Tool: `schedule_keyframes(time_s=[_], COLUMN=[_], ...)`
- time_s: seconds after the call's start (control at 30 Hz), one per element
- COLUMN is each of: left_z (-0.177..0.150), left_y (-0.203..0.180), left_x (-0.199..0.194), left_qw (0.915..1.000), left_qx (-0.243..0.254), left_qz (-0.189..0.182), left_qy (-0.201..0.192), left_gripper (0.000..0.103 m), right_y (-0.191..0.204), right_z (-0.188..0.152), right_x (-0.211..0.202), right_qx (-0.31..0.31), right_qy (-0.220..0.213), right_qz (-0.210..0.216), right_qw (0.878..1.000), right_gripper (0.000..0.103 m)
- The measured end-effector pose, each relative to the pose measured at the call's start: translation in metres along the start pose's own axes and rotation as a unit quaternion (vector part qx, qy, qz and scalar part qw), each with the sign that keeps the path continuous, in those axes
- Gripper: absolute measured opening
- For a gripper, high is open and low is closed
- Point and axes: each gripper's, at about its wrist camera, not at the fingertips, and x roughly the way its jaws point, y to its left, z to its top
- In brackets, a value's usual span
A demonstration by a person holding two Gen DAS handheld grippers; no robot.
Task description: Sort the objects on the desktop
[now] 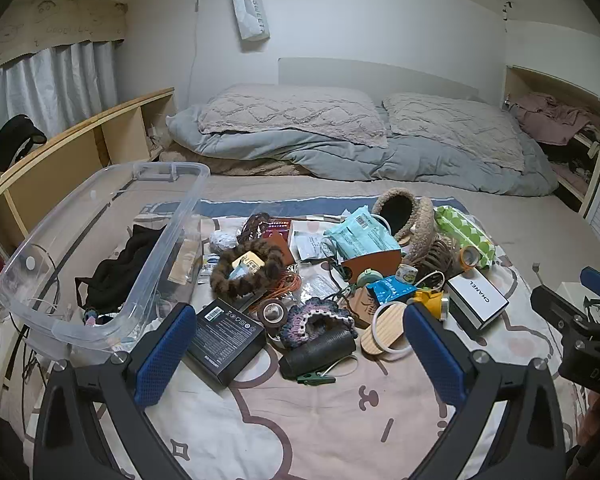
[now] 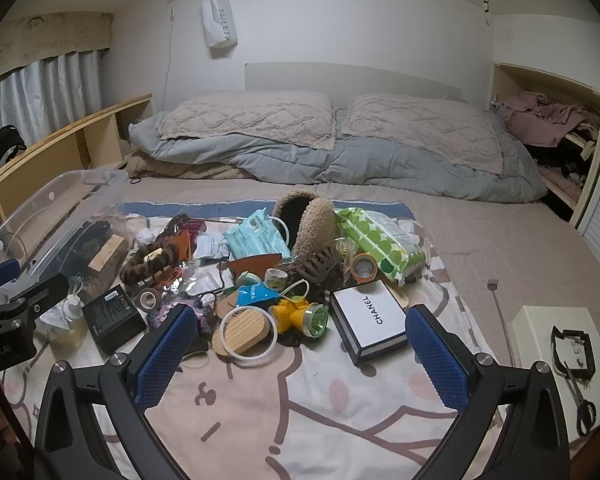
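A heap of small objects lies on a pink patterned sheet [image 1: 320,420] spread over a bed. It includes a black box [image 1: 224,338], a white box with black lettering [image 2: 370,320], a yellow torch [image 2: 300,316], a wooden lid with a white ring [image 2: 242,334], a green dotted wipes pack [image 2: 380,240] and a fuzzy brown scrunchie [image 1: 246,272]. A clear plastic bin [image 1: 100,248] stands at the left with dark items inside. My left gripper [image 1: 300,354] hovers open just short of the heap. My right gripper [image 2: 300,356] is open too, with nothing between its fingers.
Pillows [image 1: 292,114] and a grey duvet [image 1: 340,156] lie at the bed's far end. A wooden shelf [image 1: 80,148] runs along the left. A white box [image 2: 568,340] with scissors [image 2: 582,400] on it sits at the right. An open closet [image 2: 556,132] holds clothes.
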Motion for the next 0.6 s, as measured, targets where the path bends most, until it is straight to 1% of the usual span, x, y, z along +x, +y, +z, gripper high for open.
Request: schedule_keyframes(time_s=[0.4, 0.43, 0.6], left_z=[0.0000, -0.0001, 0.0001], left_y=[0.0003, 0.0002, 0.0003], left_x=[-0.0003, -0.0003, -0.0003], left_qw=[1.0000, 1.0000, 1.0000], left_qx=[0.001, 0.001, 0.001], left_qz=[0.000, 0.000, 0.001], left_qy=[0.000, -0.001, -0.001], left_gripper=[0.103, 0.103, 0.103], right_y=[-0.0043, 0.0035, 0.0041], right_z=[-0.0015, 0.0015, 0.0009], right_x=[-0.0056, -0.0018, -0.0050], right_qx=[0.001, -0.003, -0.003], right_qy=[-0.002, -0.001, 0.000], right_qz=[0.002, 0.002, 0.003], right_qw=[1.000, 1.000, 1.000], right_gripper=[0.103, 0.103, 0.103])
